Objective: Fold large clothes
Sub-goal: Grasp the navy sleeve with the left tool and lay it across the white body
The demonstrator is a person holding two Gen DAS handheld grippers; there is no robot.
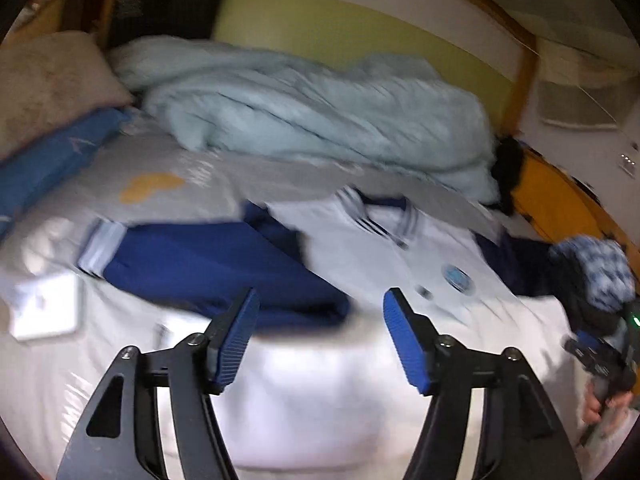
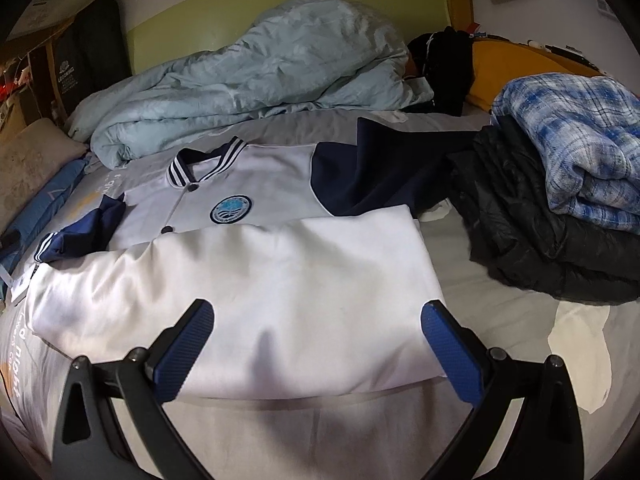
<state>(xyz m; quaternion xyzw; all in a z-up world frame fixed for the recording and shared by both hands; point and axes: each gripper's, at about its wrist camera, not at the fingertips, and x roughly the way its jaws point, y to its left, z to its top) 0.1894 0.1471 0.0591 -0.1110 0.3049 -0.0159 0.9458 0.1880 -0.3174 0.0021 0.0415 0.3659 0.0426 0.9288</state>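
A white varsity jacket (image 2: pixel 280 272) with navy sleeves, a striped collar and a round blue badge (image 2: pixel 231 209) lies on the bed. In the right wrist view its lower half is folded up over the front, below the badge. My right gripper (image 2: pixel 318 306) hovers open over that white fold, with nothing between its fingers. In the blurred left wrist view a navy sleeve (image 1: pixel 208 264) lies across the jacket (image 1: pixel 384 248). My left gripper (image 1: pixel 320 296) stands open just above it and holds nothing.
A light blue duvet (image 2: pixel 260 72) is heaped at the back. To the right sits a pile of a dark puffy jacket (image 2: pixel 540 232) and a blue plaid garment (image 2: pixel 580 140). A beige pillow (image 1: pixel 48 80) and a blue pillow (image 1: pixel 52 160) lie left.
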